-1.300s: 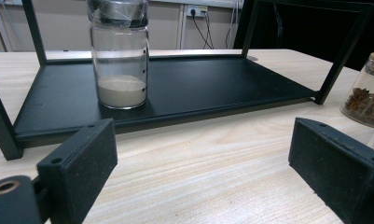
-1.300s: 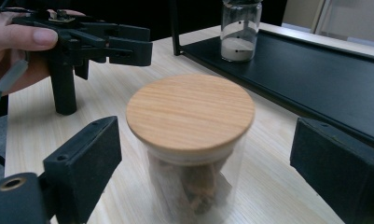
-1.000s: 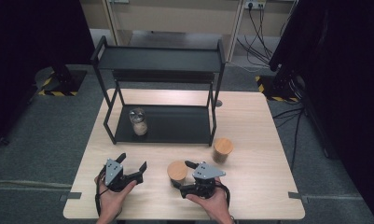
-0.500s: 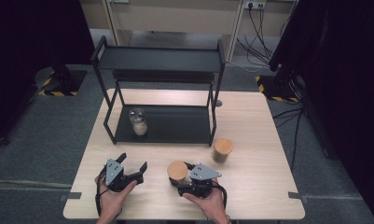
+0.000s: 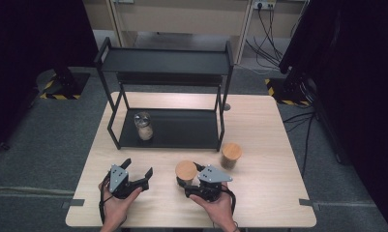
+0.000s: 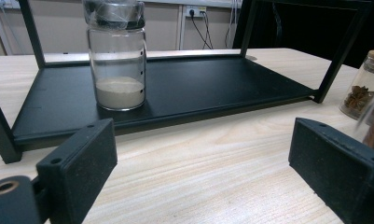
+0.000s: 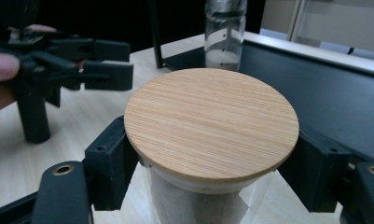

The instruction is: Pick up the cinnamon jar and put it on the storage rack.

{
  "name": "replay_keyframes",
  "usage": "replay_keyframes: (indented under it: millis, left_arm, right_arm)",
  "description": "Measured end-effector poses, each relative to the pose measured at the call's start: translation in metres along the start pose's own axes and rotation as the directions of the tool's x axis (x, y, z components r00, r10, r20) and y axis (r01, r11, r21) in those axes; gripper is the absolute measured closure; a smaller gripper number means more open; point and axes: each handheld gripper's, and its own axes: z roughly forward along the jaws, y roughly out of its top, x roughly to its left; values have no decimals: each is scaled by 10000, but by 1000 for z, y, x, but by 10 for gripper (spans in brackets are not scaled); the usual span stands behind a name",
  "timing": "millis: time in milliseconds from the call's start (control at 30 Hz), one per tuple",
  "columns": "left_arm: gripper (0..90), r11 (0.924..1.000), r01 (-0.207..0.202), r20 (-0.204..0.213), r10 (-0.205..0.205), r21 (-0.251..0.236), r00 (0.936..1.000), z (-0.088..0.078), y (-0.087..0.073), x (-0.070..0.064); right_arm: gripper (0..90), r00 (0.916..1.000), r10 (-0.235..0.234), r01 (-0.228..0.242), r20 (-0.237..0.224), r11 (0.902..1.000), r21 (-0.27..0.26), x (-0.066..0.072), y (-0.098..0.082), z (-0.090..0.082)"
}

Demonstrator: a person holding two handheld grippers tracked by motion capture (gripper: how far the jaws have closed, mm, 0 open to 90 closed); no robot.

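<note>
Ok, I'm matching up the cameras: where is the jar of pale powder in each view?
High view: powder jar stands on the left part of the rack's lower shelf.
Left gripper view: upper left, on that shelf.
Right gripper view: top centre, behind the bamboo-lidded jar.
Shared landmark: the black lower shelf.

A black shelf rack [image 5: 165, 63] holds a metal-lidded jar [image 5: 143, 125] of powder.

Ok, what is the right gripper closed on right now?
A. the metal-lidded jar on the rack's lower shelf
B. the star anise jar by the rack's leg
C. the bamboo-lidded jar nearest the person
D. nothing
C: in the right gripper view, the right gripper has both pads against the bamboo-lidded jar, just under its lid.
</note>
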Motion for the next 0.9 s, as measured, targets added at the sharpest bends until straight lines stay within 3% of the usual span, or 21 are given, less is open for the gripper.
replay_keyframes:
  millis: [900]
  left_arm:
    - [71,10000,-48,1,48,-16,10000,0,0,-1]
  right_arm:
    - [262,9948,350,-302,954,9982,-509,-16,38,20]
